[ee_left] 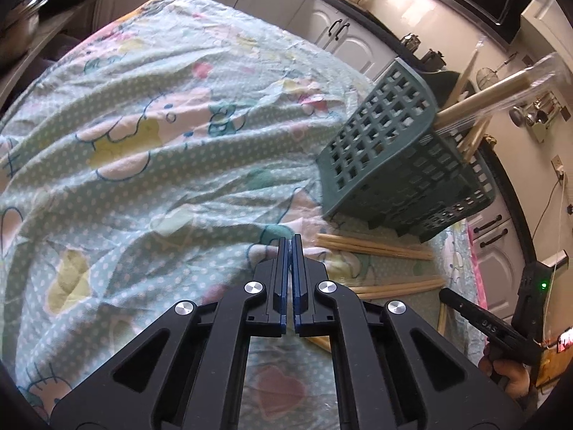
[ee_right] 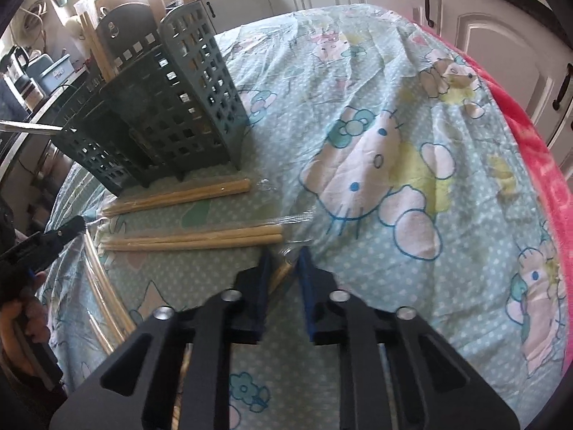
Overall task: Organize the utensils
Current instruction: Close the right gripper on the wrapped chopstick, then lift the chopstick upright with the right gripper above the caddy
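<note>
A green perforated utensil caddy point(ee_left: 397, 150) stands on the cloth-covered table and holds several wrapped wooden chopstick pairs point(ee_left: 501, 93); it also shows in the right wrist view point(ee_right: 172, 107). Wrapped chopstick pairs lie on the cloth before it: one nearest the caddy point(ee_right: 179, 195), one below it point(ee_right: 193, 238). My left gripper point(ee_left: 290, 242) is shut and empty, above the cloth to the left of the loose pairs point(ee_left: 376, 249). My right gripper point(ee_right: 285, 256) is open, its fingers astride the end of another wrapped pair point(ee_right: 279, 274).
The table wears a pale green cartoon-print cloth point(ee_right: 394, 143) with a red blanket point(ee_right: 537, 165) at its right edge. White kitchen cabinets point(ee_right: 483, 36) and a counter surround it. Another wrapped pair point(ee_right: 96, 279) lies near the table's left edge.
</note>
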{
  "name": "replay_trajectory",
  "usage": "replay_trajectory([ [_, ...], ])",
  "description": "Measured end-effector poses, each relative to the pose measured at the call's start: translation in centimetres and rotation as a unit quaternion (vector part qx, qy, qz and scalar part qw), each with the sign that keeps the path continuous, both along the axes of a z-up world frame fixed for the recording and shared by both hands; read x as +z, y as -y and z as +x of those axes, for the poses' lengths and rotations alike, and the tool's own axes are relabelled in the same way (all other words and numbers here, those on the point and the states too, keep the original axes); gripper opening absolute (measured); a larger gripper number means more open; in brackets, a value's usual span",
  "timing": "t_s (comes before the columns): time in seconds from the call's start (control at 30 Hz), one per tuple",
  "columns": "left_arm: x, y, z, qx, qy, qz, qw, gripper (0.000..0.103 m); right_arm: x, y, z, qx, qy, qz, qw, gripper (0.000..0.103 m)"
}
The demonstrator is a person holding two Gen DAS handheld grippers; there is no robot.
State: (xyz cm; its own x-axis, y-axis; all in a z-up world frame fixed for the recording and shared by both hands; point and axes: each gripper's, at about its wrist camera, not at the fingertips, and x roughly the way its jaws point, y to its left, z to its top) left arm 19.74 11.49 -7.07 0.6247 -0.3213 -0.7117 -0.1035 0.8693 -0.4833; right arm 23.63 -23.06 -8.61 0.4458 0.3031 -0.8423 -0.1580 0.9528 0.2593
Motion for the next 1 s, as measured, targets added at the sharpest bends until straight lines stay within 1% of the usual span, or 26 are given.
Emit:
replay_trajectory([
  [0.13,1.3,0.4,-0.4,-0.006,0.017,0.003,0.9998,0.000,0.2,1.1,-0.1,-0.002,-0.004,0.018,1.000,0.009],
  [0.2,2.2,0.7,-0.8,-0.010,0.029,0.006,0.9995,0.000,0.6,1.8,-0.4,-0.005,0.001,0.033,0.999,0.009],
  [0.27,3.0,1.0,-1.1,-0.012,0.039,0.010,0.9991,0.000,1.2,2.2,-0.7,-0.005,0.009,0.039,0.999,0.009],
  [0.47,5.7,2.2,-1.8,-0.024,0.071,0.012,0.9971,0.000,4.0,2.9,-1.5,0.009,0.058,0.058,0.997,0.008],
  [0.73,9.2,4.5,-2.7,-0.053,0.111,0.018,0.9922,0.000,8.9,1.8,-2.8,0.054,0.140,0.038,0.988,0.007],
  [1.0,11.7,7.0,-3.2,-0.086,0.138,0.025,0.9864,0.000,12.2,1.2,-4.0,0.075,0.195,0.031,0.977,0.006],
])
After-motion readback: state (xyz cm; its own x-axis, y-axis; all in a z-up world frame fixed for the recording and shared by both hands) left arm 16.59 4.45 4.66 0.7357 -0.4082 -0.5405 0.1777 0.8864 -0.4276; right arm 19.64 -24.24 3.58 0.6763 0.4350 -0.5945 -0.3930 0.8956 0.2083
